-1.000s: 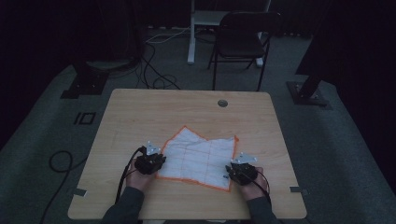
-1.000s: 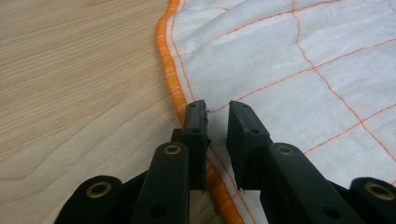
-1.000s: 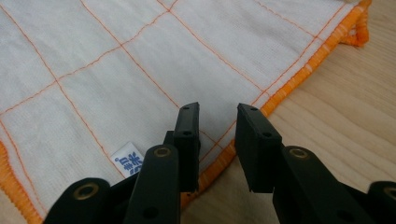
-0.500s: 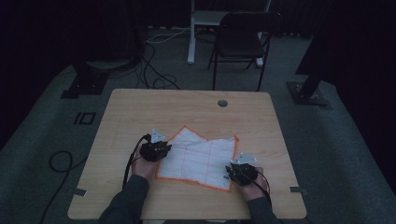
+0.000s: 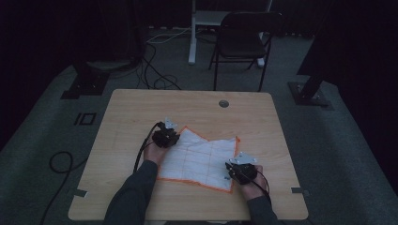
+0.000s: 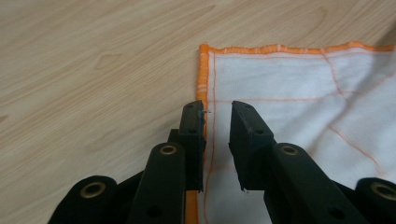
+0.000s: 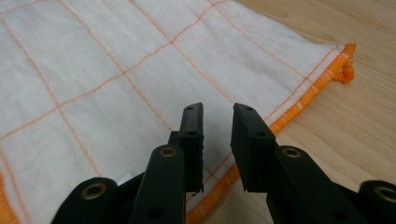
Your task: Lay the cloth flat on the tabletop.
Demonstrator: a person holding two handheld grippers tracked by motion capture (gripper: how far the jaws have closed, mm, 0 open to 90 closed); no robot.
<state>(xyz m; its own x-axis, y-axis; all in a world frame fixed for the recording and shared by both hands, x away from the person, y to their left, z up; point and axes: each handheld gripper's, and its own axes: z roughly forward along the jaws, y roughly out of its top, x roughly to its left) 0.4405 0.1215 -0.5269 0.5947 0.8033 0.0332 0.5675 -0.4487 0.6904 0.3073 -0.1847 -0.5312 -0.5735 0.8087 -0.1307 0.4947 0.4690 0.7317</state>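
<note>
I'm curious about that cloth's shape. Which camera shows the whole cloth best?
The high view: the white cloth with orange hem lies whole on the table there. The left gripper view shows one hemmed corner close up; the right gripper view shows its orange grid lines and another edge.

Dim room, grey carpet (image 5: 328,154) — black chair (image 5: 244,37), cables (image 5: 155,70)
</note>
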